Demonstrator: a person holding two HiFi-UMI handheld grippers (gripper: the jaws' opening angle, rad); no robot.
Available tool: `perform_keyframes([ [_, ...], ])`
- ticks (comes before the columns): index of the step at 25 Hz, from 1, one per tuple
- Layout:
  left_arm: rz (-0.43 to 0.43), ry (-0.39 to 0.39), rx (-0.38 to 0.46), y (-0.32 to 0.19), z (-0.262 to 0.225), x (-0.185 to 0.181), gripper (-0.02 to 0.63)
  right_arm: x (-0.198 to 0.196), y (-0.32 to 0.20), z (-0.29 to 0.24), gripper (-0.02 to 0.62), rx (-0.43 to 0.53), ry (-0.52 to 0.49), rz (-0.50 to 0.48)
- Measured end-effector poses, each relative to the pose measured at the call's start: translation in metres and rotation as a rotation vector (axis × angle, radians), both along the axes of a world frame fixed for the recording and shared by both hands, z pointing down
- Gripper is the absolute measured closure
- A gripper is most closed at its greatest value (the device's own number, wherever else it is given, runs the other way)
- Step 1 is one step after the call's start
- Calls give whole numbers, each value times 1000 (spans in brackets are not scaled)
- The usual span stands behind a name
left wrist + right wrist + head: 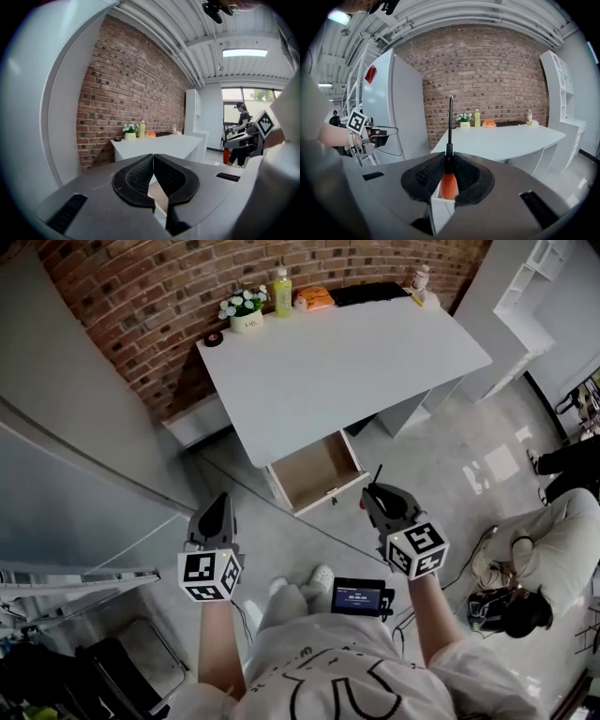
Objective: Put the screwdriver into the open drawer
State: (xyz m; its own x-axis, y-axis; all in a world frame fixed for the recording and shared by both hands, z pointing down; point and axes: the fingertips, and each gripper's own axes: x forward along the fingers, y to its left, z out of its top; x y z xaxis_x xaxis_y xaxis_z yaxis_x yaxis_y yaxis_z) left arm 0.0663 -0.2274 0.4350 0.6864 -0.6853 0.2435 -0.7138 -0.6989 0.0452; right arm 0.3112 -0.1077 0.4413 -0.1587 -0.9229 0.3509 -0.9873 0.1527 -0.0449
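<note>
The screwdriver [448, 183] has an orange handle and a long black shaft that points up and away. My right gripper [449, 158] is shut on its black collar just above the handle. In the head view the right gripper [382, 499] hovers just right of the open drawer [319, 472], with the shaft [378, 474] sticking forward. The drawer is pulled out from under the white desk [347, 357], and its wooden inside looks empty. My left gripper [214, 519] hangs over the floor to the left of the drawer. Its jaws [153, 159] are shut with nothing between them.
At the back of the desk stand a flower pot [245, 308], a yellow bottle [282, 292], an orange item [314, 298] and a black keyboard [371, 292]. A person [536, 559] crouches on the floor at the right. A grey partition [66, 427] is on the left.
</note>
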Motion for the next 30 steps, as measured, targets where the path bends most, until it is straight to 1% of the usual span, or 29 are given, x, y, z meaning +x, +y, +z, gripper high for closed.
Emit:
perform_keyframes([
  [3,-35,9,-11,-11,3,-16,592,-9,-15,5,538,-18,4,-22],
  [8,-46,18,-28,-26,5,-35,592,-26,-29,7,538,-47,2,-31],
  [13,-24,24,-47,-44,9,-42,592,-38,-45,4,538,-56,10,-16],
  [19,-9,30,-81,-49,24,-51,592,-53,-54,15,538,-88,17,-17],
  [24,-32,37,-100,-53,35,-61,592,-61,-65,24,537,-106,28,-48],
  [27,-49,27,-107,-50,41,-66,592,-64,-70,31,538,-119,26,-80],
  [30,-87,19,-115,-47,45,-69,592,-64,-77,38,538,-135,19,-122],
])
